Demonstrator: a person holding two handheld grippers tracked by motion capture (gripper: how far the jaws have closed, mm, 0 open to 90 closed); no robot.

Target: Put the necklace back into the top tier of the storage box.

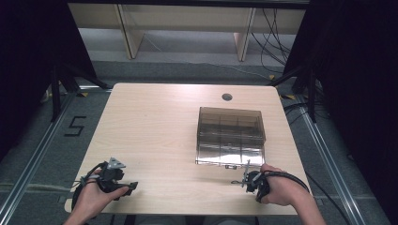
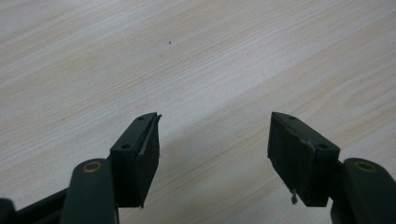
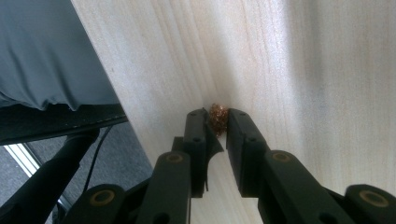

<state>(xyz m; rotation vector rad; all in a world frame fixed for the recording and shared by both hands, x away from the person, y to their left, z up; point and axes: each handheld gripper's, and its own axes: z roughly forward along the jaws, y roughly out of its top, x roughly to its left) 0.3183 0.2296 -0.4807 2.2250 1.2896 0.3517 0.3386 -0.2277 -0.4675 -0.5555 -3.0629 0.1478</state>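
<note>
Pinching a small coppery ball (image 3: 218, 117), its lower part hidden, the right gripper (image 3: 217, 122) contrasts with the spread left gripper (image 2: 215, 140).

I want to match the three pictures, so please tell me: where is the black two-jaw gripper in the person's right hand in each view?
High view: the right gripper is at bottom right, before the smoky transparent plastic box.
Right gripper view: its jaws rise from bottom centre, pinching a small golden-brown glittery ball.
Left gripper view: here the left gripper faces bare wood, jaws open.
Shared landmark: the light wooden table.
</note>
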